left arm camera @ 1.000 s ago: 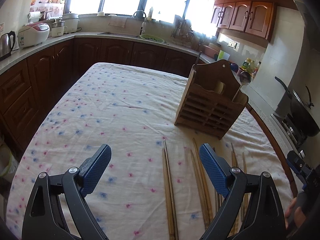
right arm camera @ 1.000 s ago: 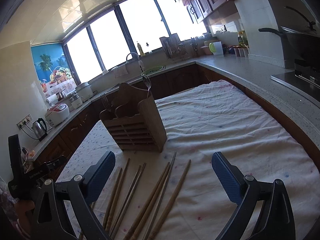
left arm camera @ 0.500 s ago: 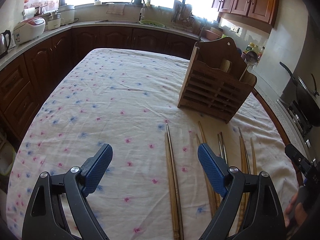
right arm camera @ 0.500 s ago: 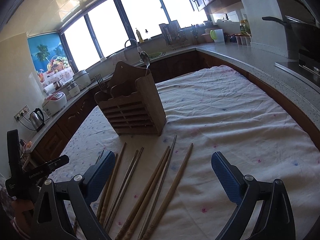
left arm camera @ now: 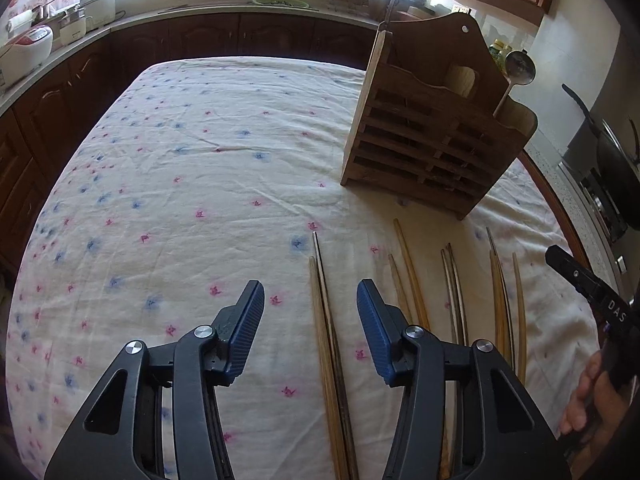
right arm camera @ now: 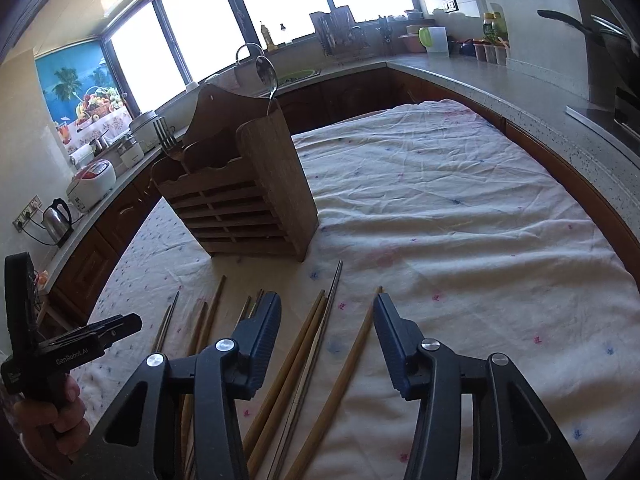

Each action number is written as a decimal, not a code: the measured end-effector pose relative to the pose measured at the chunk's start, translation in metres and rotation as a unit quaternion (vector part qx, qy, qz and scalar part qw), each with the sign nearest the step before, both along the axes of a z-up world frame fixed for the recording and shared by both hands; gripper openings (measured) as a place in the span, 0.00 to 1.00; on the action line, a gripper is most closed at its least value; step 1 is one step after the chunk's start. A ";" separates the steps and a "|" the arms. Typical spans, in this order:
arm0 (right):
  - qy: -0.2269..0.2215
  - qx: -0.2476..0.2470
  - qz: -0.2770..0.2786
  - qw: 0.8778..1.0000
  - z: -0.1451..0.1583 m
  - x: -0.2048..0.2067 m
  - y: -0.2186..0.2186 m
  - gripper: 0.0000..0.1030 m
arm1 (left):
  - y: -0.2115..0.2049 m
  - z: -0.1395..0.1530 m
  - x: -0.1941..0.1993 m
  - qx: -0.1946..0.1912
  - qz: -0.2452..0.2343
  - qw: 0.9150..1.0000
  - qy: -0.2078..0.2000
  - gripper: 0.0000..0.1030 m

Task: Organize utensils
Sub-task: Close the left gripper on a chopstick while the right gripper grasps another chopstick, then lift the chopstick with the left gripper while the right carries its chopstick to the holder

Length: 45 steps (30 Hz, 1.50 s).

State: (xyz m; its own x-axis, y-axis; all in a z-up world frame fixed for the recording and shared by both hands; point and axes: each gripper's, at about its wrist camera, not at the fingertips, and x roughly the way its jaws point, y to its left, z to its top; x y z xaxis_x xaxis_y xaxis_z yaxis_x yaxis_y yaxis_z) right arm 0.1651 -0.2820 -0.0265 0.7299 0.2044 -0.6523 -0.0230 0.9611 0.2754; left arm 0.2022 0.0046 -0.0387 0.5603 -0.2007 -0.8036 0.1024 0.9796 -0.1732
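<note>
Chopsticks lie loose in a row on the cloth-covered tabletop point(left arm camera: 200, 160), just in front of the wooden holder point(left arm camera: 432, 148), their tips toward it.

Left to right in the left wrist view: a pair lying tight together point(left arm camera: 326, 320), a splayed pair point(left arm camera: 408, 280), a thin darker pair point(left arm camera: 454, 292), then three pale sticks point(left arm camera: 504, 300) nearest the other hand.

Handling judgement: light, stiff, thin and smooth, so likely to roll or slip between pads. Best taken across the shaft near mid-length or toward the thick end, both sticks of a pair squeezed together, pads square to the shaft.

Left tool point(left arm camera: 310, 304): jaws closing. The tight pair lies between them on the cloth, with a clear gap to each pad, so nothing is gripped.

Right tool point(right arm camera: 326, 320): jaws closing too. Two wooden sticks point(right arm camera: 296, 356) and a thin metal-looking one point(right arm camera: 324, 320) lie between the pads, and a single stick point(right arm camera: 352, 364) sits close to the right pad. Contact there cannot be confirmed, so nothing is counted as held.

View differences: the left wrist view shows the holder's slatted front, a pale handle in its middle pocket and a spoon point(left arm camera: 518, 70) at its right end; no fork shows. The right wrist view shows the holder's solid side and a fork point(right arm camera: 166, 140) in its left pocket. Each view catches the other tool at its edge.
</note>
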 end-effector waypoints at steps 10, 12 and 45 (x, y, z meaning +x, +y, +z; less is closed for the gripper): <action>0.060 -0.025 0.001 0.998 -0.028 0.060 0.005 0.23 | -0.015 -0.023 0.043 0.017 -0.025 0.998 0.052 0.20; 0.070 -0.033 0.003 0.997 -0.035 0.070 0.008 0.19 | -0.020 -0.023 0.044 0.030 -0.029 0.998 0.048 0.20; -0.062 0.055 0.030 0.996 0.069 -0.002 0.000 0.04 | 0.013 0.089 -0.028 -0.087 -0.053 0.991 -0.089 0.03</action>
